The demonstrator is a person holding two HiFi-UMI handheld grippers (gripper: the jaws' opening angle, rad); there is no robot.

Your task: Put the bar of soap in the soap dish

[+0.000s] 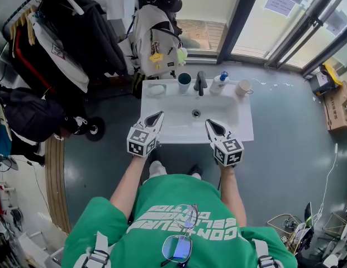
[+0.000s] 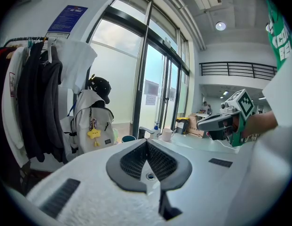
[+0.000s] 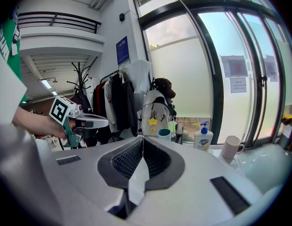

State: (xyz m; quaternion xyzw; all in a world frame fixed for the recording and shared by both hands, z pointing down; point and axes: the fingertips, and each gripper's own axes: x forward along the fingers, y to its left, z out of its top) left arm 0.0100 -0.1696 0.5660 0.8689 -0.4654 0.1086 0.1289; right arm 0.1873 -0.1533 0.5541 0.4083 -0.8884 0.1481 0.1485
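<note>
A pale oval soap dish (image 1: 156,89) sits on the back left corner of the white sink (image 1: 240,128). Whether a bar of soap lies in it I cannot tell, and I see no separate bar. My left gripper (image 1: 158,115) hovers over the sink's front left edge, shut and empty; its own view shows its jaws (image 2: 146,141) meeting at the tip. Over the front right edge my right gripper (image 1: 209,123) is also shut (image 3: 142,138) with nothing in it. Each gripper shows in the other's view: the right gripper (image 2: 216,122) and the left gripper (image 3: 96,122).
Along the sink's back edge stand a blue cup (image 1: 184,80), a dark faucet (image 1: 200,81), a pump bottle (image 1: 219,81) and a white mug (image 1: 243,86). A backpack (image 1: 153,41) and a rack of coats (image 1: 61,32) are behind and to the left. A glass door is at the back right.
</note>
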